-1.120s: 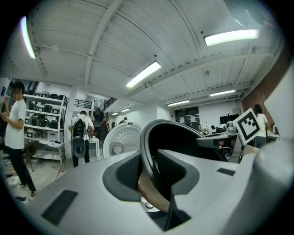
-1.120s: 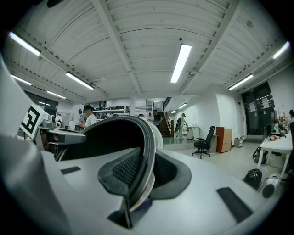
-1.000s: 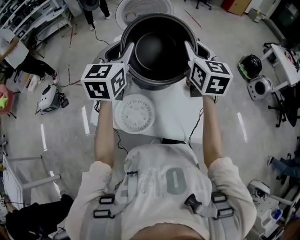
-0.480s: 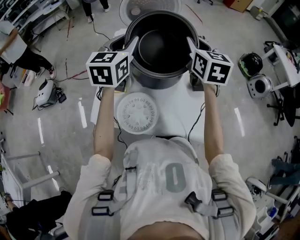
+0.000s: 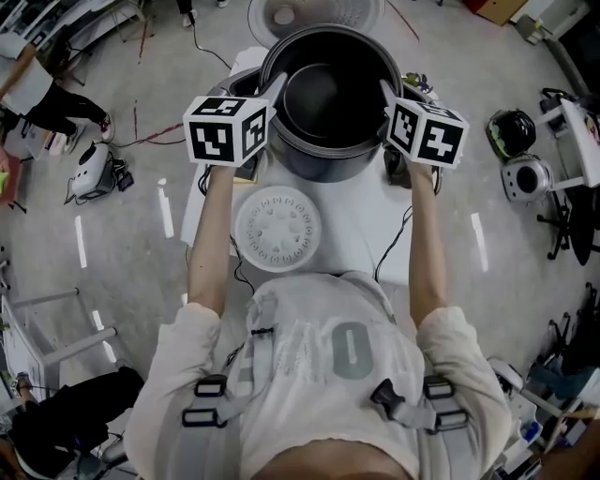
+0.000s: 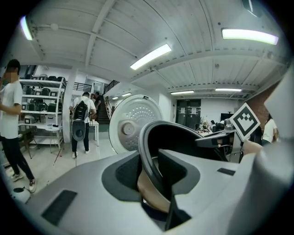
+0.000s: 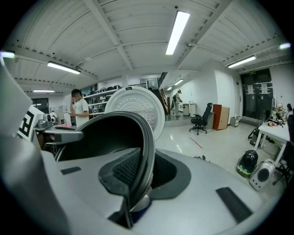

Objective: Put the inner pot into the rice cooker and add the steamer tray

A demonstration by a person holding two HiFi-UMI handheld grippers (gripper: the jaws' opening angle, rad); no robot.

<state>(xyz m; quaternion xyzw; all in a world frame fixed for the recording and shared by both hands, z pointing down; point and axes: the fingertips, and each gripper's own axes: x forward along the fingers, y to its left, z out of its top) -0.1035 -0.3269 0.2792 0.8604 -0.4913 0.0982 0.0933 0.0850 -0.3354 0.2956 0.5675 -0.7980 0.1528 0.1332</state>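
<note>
I am gripping the pot (image 5: 323, 94) by its rim with both tongs. My left tongs (image 5: 275, 89) are pinching its left edge and my right tongs (image 5: 384, 91) its right edge, each partly closed on the thin rim. The pot is hanging between them over the rice cooker (image 5: 240, 81), whose open lid (image 5: 314, 13) is standing beyond. The white steamer tray (image 5: 277, 228) is lying on the bench (image 5: 361, 225) behind the tongs, nearer me.

Dark inner pot (image 5: 323, 94) over rice cooker (image 5: 319, 11)

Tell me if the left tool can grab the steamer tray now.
Probably not: the left tool is clamped on the rim of the inner pot, opposite the right tool. The steamer tray itself lies uncovered.
</note>
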